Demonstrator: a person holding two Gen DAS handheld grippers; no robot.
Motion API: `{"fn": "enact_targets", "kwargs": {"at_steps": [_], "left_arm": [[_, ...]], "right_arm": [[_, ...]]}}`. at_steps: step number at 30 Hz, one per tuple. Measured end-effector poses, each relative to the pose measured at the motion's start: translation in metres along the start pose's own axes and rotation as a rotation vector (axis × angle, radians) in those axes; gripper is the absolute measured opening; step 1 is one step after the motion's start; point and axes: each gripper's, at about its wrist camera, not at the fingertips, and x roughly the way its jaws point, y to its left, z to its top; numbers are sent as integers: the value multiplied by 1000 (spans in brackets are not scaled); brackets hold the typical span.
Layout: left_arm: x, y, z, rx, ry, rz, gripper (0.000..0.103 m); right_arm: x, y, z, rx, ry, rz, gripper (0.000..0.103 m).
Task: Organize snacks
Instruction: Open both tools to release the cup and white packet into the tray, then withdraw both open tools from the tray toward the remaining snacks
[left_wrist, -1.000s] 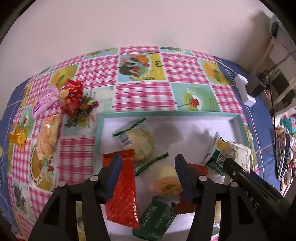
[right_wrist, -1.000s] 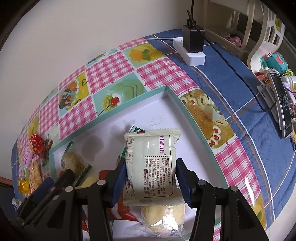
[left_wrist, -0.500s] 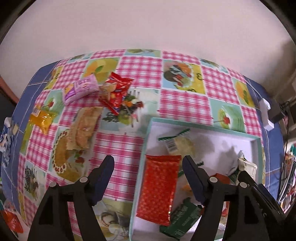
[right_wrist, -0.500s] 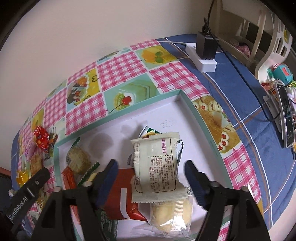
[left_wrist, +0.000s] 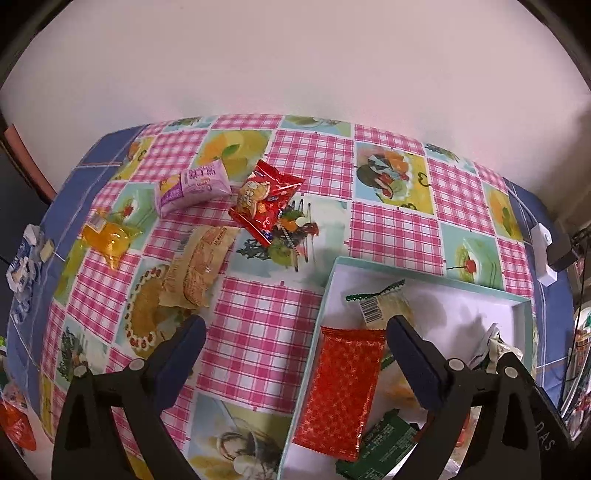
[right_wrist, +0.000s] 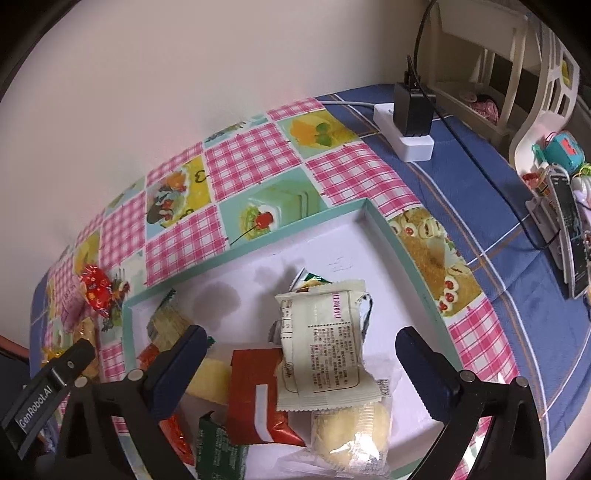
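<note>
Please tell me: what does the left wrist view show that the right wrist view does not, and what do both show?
Only the left wrist view shows the tan biscuit pack and the yellow candy clearly, on the tablecloth outside the box. Only the right wrist view shows the white snack packet, the black charger and the remote control. Both show the teal-rimmed box, the red patterned packet inside it, and an open gripper: the left gripper and the right gripper.

The table is viewed obliquely from above by both wrist cameras, facing the wall; the tray (left_wrist: 424, 275) (right_wrist: 295, 227) is shared.
</note>
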Motion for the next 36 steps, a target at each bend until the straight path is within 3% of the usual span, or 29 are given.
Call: {"fn": "enact_targets", "kwargs": {"at_steps": [5,9,14,25,31,36], "left_arm": [[-9,1,0,10,-26,35,98],[-17,5,-1,9,-39,30,98],[-27,12,-3,18,-60,40,98],[-29,40,-6,71,1,65,98],[-20,79,-6,-3,35,53,98],[-12,113,-3,-61,50,106,98]], "right_arm": [[2,10,-5,-57,4,-8,103],[2,12,-9,-42,11,34,103],[1,16,-12,-40,6,22,103],[-7,35,-18,-80,13,1,103],[-14,57,-24,-121,1,35,103],[-13,75,-33,-138,15,27,103]]}}
